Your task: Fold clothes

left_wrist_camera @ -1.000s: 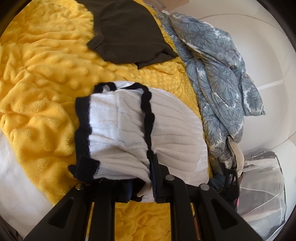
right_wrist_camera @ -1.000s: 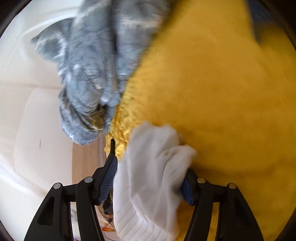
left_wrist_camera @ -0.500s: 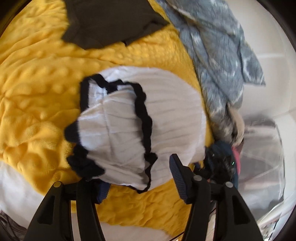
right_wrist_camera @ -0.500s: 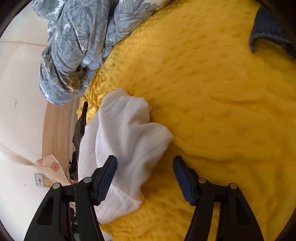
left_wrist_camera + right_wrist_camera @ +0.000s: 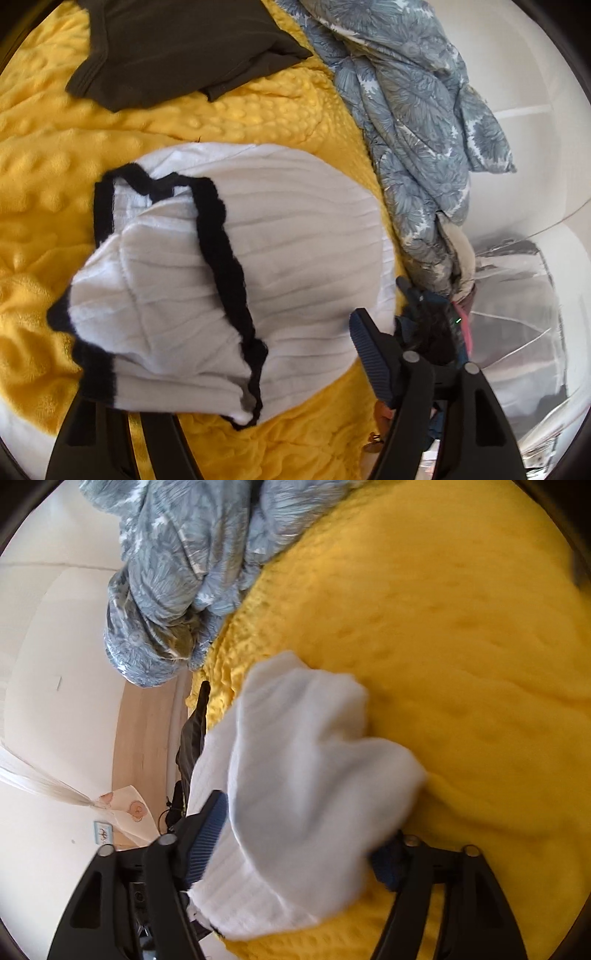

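One white ribbed top with black trim [image 5: 236,280] lying folded on the yellow blanket [image 5: 44,155], long axis roughly 8 to 2 o'clock. One dark olive shirt [image 5: 177,44] at 12, one blue floral bundle [image 5: 417,122] at 2. Left gripper [image 5: 236,398] spread wide, holding nothing. Right gripper [image 5: 299,849] wide open too, white fabric [image 5: 306,775] bunched between the fingers, not clamped.

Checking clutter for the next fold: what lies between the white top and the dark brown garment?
Only bare yellow blanket separates the white top from the dark brown garment, seen in the left wrist view.
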Tool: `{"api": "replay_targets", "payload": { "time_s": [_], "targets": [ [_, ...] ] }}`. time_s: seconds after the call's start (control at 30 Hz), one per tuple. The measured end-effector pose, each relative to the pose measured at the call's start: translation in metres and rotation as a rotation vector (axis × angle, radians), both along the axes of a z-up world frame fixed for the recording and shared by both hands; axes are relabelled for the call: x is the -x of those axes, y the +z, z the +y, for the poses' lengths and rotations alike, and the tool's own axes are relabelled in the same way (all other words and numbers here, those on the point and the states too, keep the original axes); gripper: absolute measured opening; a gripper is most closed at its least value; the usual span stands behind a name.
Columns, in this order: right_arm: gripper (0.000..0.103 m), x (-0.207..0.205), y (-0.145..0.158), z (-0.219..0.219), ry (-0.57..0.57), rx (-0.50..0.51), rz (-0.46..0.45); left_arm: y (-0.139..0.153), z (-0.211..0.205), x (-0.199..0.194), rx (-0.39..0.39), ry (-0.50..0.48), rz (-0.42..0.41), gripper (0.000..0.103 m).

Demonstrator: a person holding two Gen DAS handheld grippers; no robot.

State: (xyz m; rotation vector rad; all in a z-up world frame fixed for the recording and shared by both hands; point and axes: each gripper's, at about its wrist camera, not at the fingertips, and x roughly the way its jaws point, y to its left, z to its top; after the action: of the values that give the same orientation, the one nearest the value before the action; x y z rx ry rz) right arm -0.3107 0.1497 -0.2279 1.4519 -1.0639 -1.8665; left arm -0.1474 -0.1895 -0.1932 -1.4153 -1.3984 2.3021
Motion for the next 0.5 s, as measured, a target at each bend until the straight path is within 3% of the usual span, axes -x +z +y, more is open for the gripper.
{"api": "replay_targets", "payload": {
  "time_s": [0.2,0.23,0.27,0.3,0.33,0.4,0.5],
  "targets": [
    [0.075,0.014,-0.001,-0.022,-0.023,-0.101,0.026,-0.004,0.003,0.007,0.07,0.011,-0.014,0.073],
    [0.073,0.015,-0.003,-0.024,-0.027,-0.114,0.03,-0.004,0.004,0.008,0.087,0.015,-0.012,0.069],
    [0.058,0.016,-0.003,-0.026,-0.023,-0.128,0.042,-0.003,0.005,0.009,0.111,0.016,-0.008,0.065],
    [0.021,0.017,-0.004,-0.029,-0.007,-0.141,0.057,-0.002,0.008,0.01,0.139,0.012,-0.002,0.055],
    [0.011,0.018,-0.004,-0.032,0.022,-0.15,0.074,0.002,0.008,0.009,0.143,0.011,0.01,0.042],
    [0.011,0.017,-0.003,-0.035,0.047,-0.171,0.101,0.008,0.007,0.007,0.151,0.009,0.034,0.025],
    [0.011,0.012,0.013,-0.034,0.048,-0.196,0.159,0.017,0.007,0.003,0.163,0.005,0.069,0.019]
  ]
}}
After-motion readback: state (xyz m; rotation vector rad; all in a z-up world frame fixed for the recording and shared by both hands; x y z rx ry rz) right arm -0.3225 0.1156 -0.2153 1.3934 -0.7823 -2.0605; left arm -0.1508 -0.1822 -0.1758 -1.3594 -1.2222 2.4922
